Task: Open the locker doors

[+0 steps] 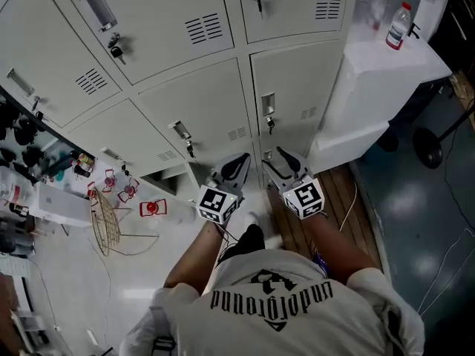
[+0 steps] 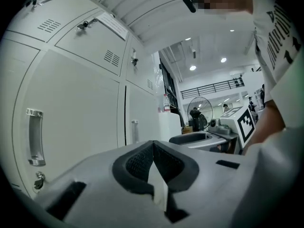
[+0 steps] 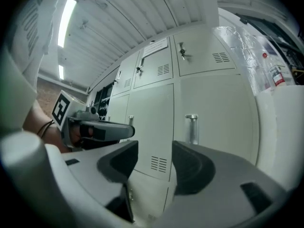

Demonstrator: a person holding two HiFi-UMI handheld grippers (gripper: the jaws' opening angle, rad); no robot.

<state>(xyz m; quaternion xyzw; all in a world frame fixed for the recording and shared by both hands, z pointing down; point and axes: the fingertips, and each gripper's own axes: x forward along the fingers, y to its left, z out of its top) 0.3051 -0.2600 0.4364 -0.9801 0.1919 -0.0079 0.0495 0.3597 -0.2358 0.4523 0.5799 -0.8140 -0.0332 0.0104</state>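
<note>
Left gripper view: left hand-held gripper point(image 2: 153, 145) pressed together; right hand-held gripper point(image 3: 155, 148) spread, empty.

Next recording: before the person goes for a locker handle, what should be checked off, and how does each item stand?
1. Right gripper open and empty: ok.
2. Left gripper open: not ok, jaws together, nothing between them.
3. Handle ahead of the right gripper: ok.
4. Handle between the jaws: not ok, gripper short of it.
5. Locker door shut: ok.
6. Door unlocked: cannot tell; a key hangs at the lock.
</note>
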